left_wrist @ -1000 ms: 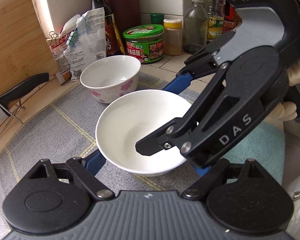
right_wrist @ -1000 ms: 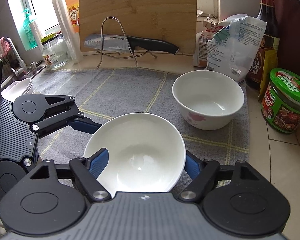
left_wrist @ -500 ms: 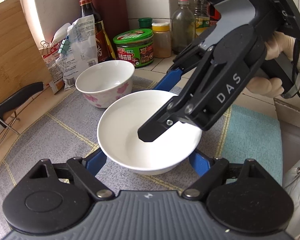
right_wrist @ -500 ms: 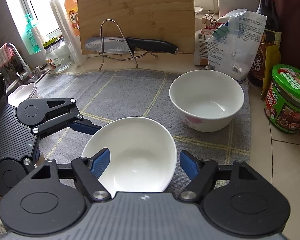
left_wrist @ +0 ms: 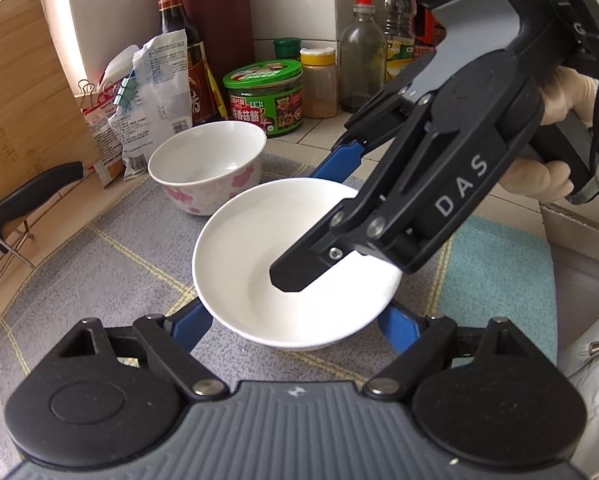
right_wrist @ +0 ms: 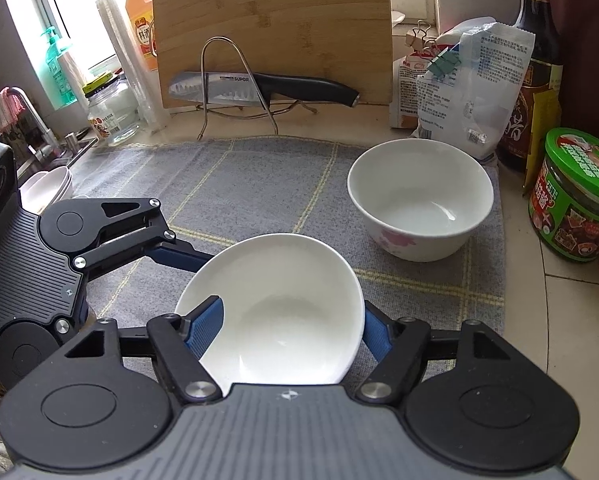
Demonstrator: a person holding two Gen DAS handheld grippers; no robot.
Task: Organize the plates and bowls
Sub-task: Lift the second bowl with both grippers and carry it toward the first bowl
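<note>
On the grey mat [right_wrist: 259, 184] of the desk, the plain white bowl [right_wrist: 283, 312] sits pinched across its rim by the right gripper [right_wrist: 293, 328] fingers, which have just been closing, the left gripper [left_wrist: 295, 322] fingers spread either side of it, while the flowered bowl [right_wrist: 419, 196] waits at two o'clock, nothing yet stacked.

The near rim of the plain white bowl [right_wrist: 283, 312] is hidden behind the right hand-held gripper [right_wrist: 293, 328] body, and one blue finger covers part of its inside. In the left wrist view, the bowl's far right rim disappears under that gripper's linkage. The knife [left_wrist: 27, 196] is cut off at the left edge. Small print on the white packet [right_wrist: 479, 92] is too small to read.
</note>
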